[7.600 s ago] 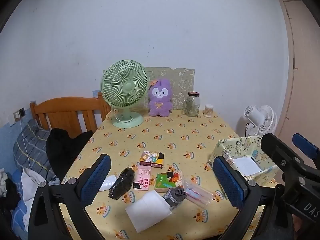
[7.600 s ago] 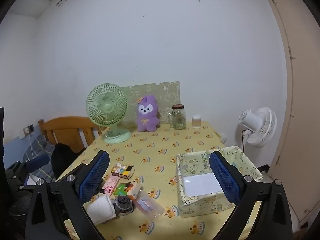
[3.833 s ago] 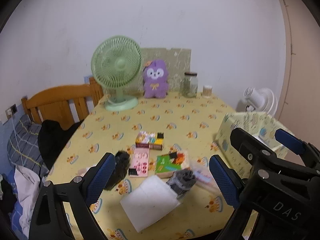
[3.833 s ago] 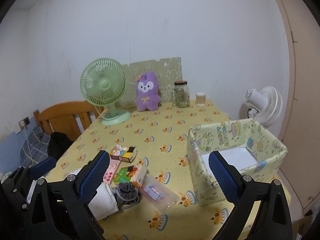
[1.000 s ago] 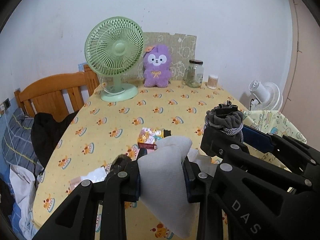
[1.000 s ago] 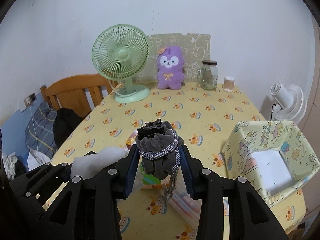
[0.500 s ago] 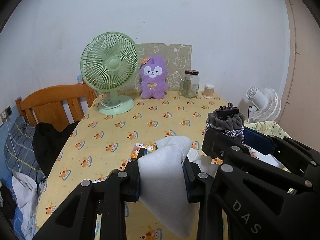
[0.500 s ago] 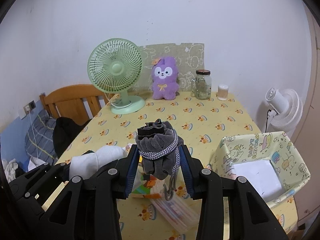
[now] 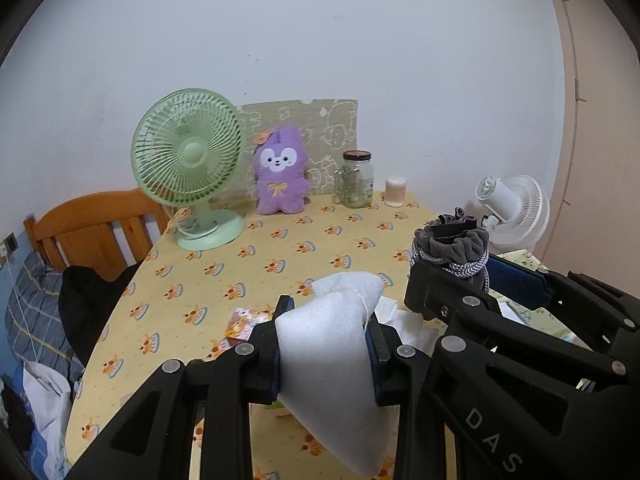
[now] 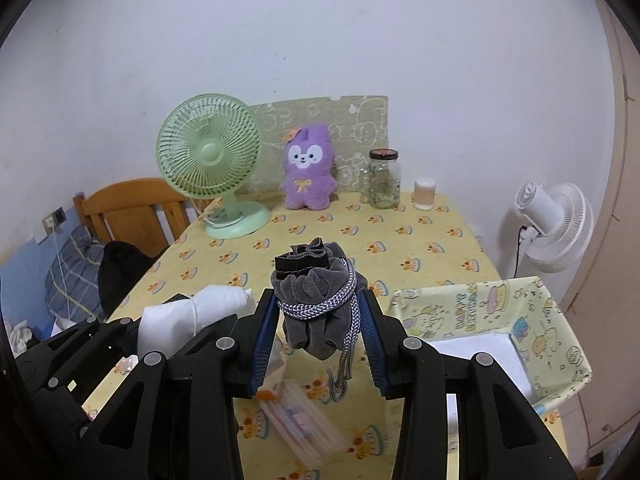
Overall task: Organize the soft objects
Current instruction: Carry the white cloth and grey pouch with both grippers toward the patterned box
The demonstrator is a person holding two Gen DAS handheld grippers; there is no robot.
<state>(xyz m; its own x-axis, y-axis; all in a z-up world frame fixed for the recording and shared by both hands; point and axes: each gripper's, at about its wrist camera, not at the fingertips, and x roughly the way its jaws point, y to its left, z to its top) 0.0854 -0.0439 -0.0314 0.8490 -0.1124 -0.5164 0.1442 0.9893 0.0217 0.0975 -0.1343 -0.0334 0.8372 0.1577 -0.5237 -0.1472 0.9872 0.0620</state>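
While left claw [image 9: 326,354] pinches white cloth [image 9: 332,364], right claw [image 10: 318,320] clamps grey pouch [image 10: 316,304]

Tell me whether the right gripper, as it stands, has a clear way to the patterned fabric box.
Probably yes. The right gripper, shut on the grey drawstring pouch, is above the table, and the fabric box sits open-topped just to its right with nothing between. The left gripper is on the other side.

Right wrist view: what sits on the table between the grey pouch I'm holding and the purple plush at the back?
Nothing: in the right wrist view only bare yellow tablecloth lies between the grey pouch and the purple plush.
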